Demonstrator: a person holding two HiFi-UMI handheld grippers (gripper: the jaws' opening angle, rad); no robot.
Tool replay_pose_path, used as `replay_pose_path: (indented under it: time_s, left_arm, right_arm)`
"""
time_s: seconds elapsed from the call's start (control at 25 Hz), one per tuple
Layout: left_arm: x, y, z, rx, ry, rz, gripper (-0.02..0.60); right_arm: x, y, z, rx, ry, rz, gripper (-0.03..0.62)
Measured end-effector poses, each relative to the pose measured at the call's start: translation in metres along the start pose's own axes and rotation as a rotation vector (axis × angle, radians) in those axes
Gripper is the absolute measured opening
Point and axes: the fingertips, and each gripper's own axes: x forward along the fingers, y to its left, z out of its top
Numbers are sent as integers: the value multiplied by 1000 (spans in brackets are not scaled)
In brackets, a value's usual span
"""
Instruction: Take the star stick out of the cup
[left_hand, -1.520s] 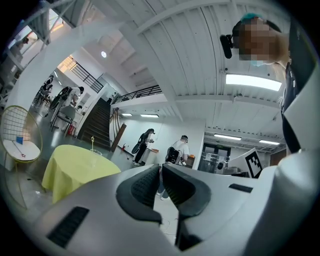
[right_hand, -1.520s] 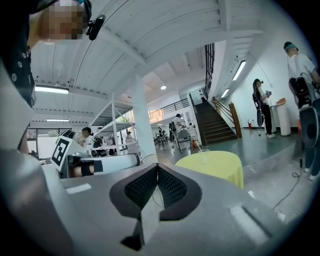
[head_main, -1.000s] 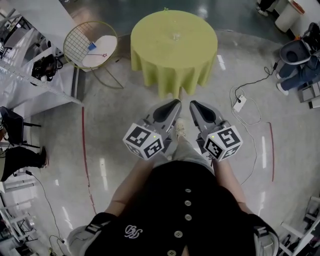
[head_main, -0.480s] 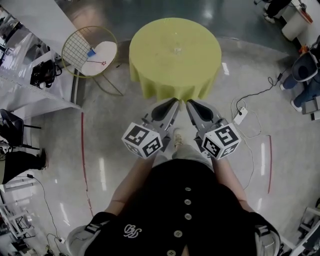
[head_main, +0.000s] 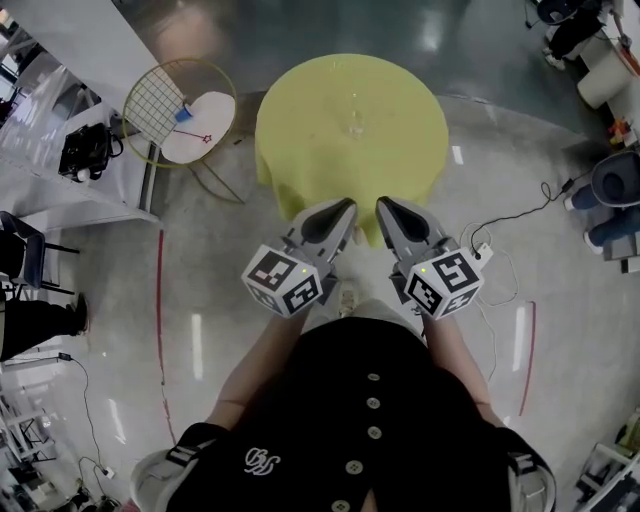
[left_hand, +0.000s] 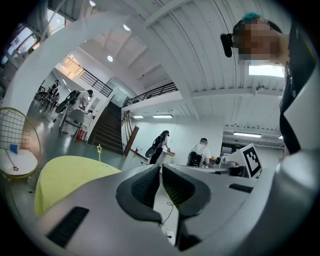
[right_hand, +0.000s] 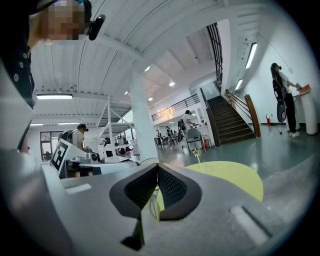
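Note:
A round table with a yellow cloth (head_main: 330, 140) stands ahead of me on the floor. A clear cup (head_main: 354, 126) sits near its middle, and the thin star stick in it is barely visible from above. In the left gripper view the yellow star stick (left_hand: 99, 148) stands upright above the table (left_hand: 65, 175); in the right gripper view the star stick (right_hand: 196, 152) shows far off too. My left gripper (head_main: 347, 204) and right gripper (head_main: 384, 204) are held side by side at the table's near edge, well short of the cup. Both are shut with nothing between the jaws.
A round wire chair (head_main: 150, 95) with a white cushion stands left of the table, with a red star stick (head_main: 205, 137) and a small blue piece (head_main: 183, 113) on it. A power strip and cable (head_main: 487, 250) lie on the floor at right. Desks line the left side.
The table has drawn closer and now reaches the gripper tips in the head view. Both grippers keep the same pose in front of the body.

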Motion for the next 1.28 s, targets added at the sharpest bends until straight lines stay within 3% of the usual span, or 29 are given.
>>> replay_pose_path:
  time_s: [0.4, 0.76, 1.28]
  left_arm:
    - [36, 32, 5, 11, -11, 37, 28]
    - [53, 36, 5, 32, 15, 32, 28]
    - [55, 37, -2, 15, 40, 12, 28]
  right_arm:
    - [28, -45, 7, -1, -2, 12, 3]
    - [23, -71, 10, 26, -20, -20, 3]
    - [30, -64, 3, 32, -2, -15, 3]
